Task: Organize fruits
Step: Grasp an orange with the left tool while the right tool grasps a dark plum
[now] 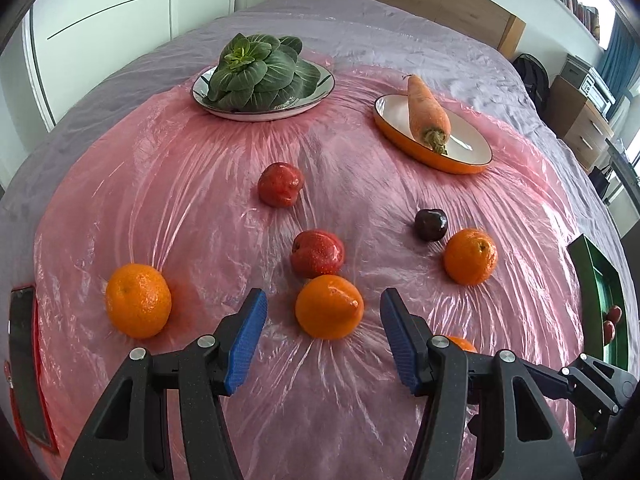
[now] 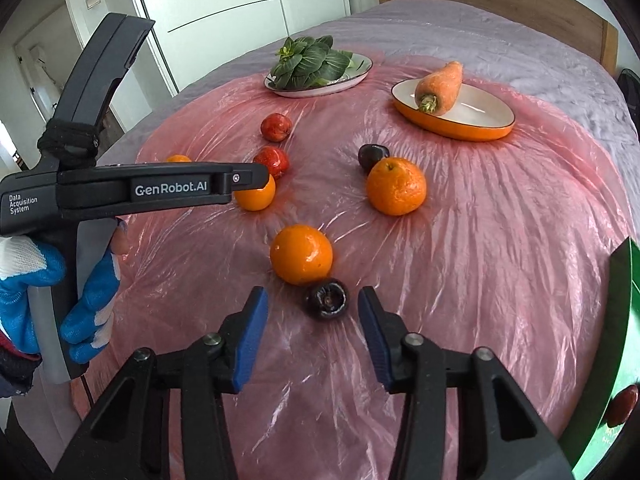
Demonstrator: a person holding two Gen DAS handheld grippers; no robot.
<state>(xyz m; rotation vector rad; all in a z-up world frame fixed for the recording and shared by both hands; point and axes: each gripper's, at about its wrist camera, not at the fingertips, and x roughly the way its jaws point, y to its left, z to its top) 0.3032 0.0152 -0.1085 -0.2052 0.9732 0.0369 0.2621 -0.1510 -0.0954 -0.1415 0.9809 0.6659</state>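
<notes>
Several oranges, two red apples and dark plums lie loose on a pink plastic sheet [image 1: 180,200]. In the left wrist view, my left gripper [image 1: 324,300] is open, its blue pads either side of an orange [image 1: 329,312] without touching it. A red apple [image 1: 317,258] sits just beyond. My right gripper [image 2: 313,294] is open around a dark plum [image 2: 327,300], with gaps on both sides. An orange [image 2: 301,254] touches the plum's far side. In the right wrist view, the left gripper's tip [image 2: 248,178] hides part of another orange [image 2: 256,196].
A plate of leafy greens [image 1: 264,92] and an orange dish [image 1: 472,156] holding a carrot [image 1: 428,112] stand at the back. A green tray [image 2: 616,340] with red fruit lies at the right edge. A red-edged tray [image 1: 24,360] is at the left. A gloved hand [image 2: 88,304] holds the left gripper.
</notes>
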